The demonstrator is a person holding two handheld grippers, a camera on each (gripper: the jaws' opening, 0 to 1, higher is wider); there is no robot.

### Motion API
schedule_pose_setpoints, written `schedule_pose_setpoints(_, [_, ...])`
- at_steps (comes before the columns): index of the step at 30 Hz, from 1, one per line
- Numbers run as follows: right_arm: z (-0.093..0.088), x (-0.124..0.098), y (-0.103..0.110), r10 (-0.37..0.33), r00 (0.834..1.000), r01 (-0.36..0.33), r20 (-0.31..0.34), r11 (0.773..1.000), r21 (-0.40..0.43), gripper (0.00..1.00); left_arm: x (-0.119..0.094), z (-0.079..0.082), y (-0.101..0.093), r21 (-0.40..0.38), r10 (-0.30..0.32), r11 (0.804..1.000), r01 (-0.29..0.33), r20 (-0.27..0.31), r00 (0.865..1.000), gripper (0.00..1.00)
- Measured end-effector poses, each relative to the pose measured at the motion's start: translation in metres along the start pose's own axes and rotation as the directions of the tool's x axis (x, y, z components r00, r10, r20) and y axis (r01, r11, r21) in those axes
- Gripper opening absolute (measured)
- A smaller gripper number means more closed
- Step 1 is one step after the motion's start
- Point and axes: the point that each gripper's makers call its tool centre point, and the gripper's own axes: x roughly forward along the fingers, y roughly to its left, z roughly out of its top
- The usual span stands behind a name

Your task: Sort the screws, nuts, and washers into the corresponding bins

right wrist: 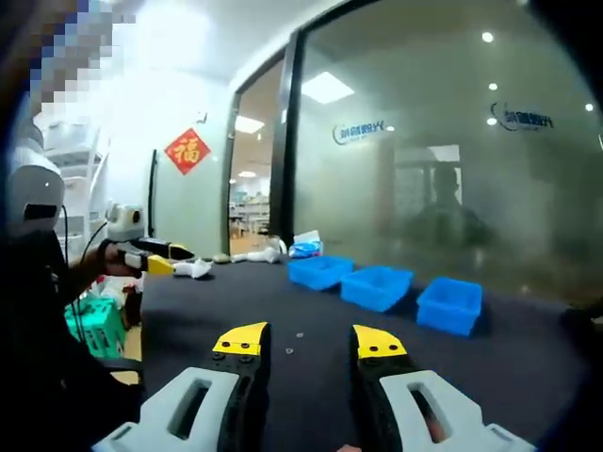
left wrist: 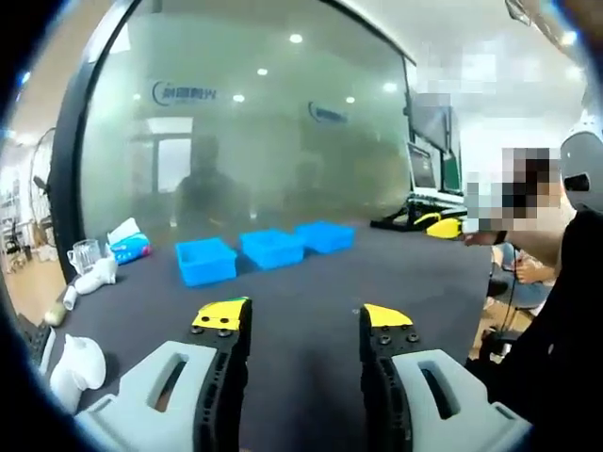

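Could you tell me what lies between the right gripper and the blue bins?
In the right gripper view, only dark table with a few small metal bits lies between the gripper and bins.

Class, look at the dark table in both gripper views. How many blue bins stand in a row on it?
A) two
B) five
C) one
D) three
D: three blue bins stand side by side on the dark table in the left gripper view, and the right gripper view shows the same three in a row.
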Motion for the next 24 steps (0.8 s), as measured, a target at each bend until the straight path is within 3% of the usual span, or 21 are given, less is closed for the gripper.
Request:
schedule_pose_setpoints(6, [0.0,-0.001,0.003,0.025,0.999,-0.026,-0.038,0.999,-0.037,0.29,0.0,-0.005,-0.004,-0.003,-0.025,1.0,0.025,-0.023,0.999,0.44])
schedule_pose_setpoints(13, [-0.006,0.009,0.013,0.097,0.987,-0.107,-0.13,0.991,-0.08,0.27,-0.003,-0.011,-0.004,0.003,-0.034,0.999,0.034,-0.051,0.998,0.44])
schedule_pose_setpoints(19, [-0.017,0.026,0.019,0.158,0.951,-0.192,-0.267,0.976,-0.106,0.25,-0.004,-0.014,-0.005,0.007,-0.045,0.999,0.045,-0.066,0.997,0.44])
schedule_pose_setpoints(24, [-0.027,0.045,0.024,0.198,0.908,-0.264,-0.369,0.954,-0.138,0.24,-0.003,-0.017,-0.005,0.004,-0.045,0.999,0.045,-0.075,0.996,0.44])
